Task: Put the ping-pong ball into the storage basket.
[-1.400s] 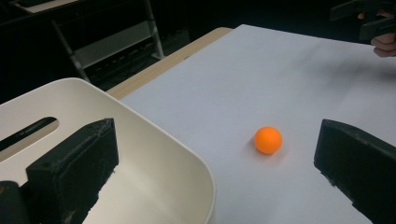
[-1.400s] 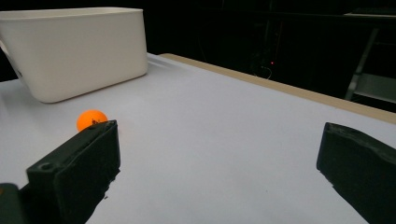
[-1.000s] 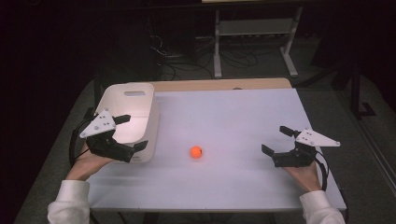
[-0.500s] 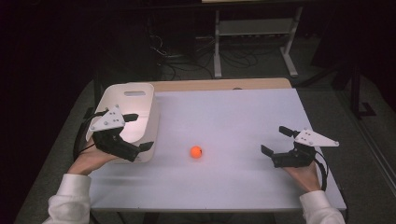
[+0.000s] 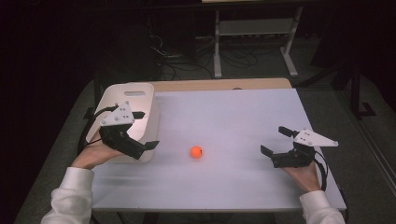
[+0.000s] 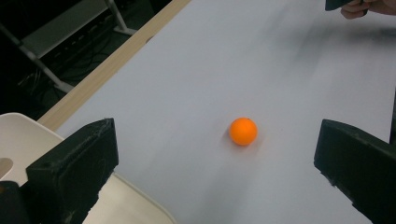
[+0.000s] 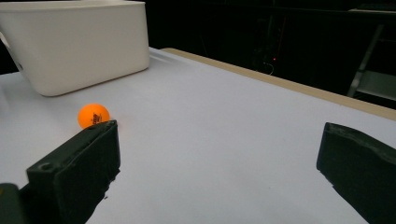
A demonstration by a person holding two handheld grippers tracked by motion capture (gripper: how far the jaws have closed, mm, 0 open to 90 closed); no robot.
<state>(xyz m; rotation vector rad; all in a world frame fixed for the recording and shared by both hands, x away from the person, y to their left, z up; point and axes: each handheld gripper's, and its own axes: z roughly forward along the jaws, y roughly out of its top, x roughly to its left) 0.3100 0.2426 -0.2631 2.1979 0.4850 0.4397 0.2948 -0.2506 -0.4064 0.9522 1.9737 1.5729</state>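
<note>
Orange ball (image 5: 196, 151) is seen resting free on the white table (image 5: 233, 116), just right of the white bin (image 5: 133, 100) and well apart from both tools. The left gripper (image 5: 140, 130) is held above the bin's near corner with its 2 jaws spread wide and nothing between them, aimed toward the ball. The right gripper (image 5: 275, 142) is likewise wide open and empty, near the table's right edge. A light round ball is judged likely to roll off if nudged by 1 jaw before closing.
</note>
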